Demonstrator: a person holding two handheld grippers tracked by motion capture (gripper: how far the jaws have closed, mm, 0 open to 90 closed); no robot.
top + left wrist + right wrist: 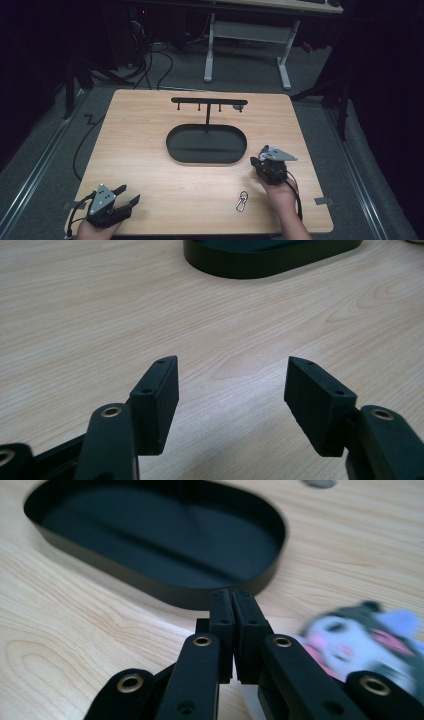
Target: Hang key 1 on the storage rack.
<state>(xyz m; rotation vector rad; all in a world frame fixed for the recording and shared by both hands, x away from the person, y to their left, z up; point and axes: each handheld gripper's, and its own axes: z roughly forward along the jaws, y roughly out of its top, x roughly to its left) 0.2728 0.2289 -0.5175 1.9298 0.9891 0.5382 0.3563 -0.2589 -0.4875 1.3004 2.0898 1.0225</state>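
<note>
1. High view: light wooden table (150, 150) under dim light. The person's forearms enter from the bottom edge and are cut off there; surroundings beyond the table are dark and hard to read.
2. Left gripper (125, 196) sits at the near left corner of the table, held in the left hand (92, 229). In the left gripper view, the left gripper (232, 390) has its jaws spread wide with bare wood between them, holding nothing.
3. Right gripper (259, 159) is at the right side, just beside the right end of the black oval metal tray (172, 150), held by the right hand (280, 192). In the right gripper view, the right gripper (232, 602) has its pads pressed together; I cannot see anything between them. Its tips are at the tray (150, 587) rim; touching or not, cannot tell.
4. Blurred cartoon-character charm, white face with dark hood and pink patch (360, 635), lies on the wood just right of the right jaw, partly hidden behind it. Details unreadable.
5. Small silver metal clip with a ring (242, 201) lies on the table near the front edge, left of the right hand, apart from both grippers.
6. Thin black T-shaped hanging stand (207, 107) rises from the tray's far side; 3 short pegs hang under its crossbar, with a small grey item at its right end too small to identify.
7. White-legged desk frame (247, 47) and cables stand on the floor beyond the table.
</note>
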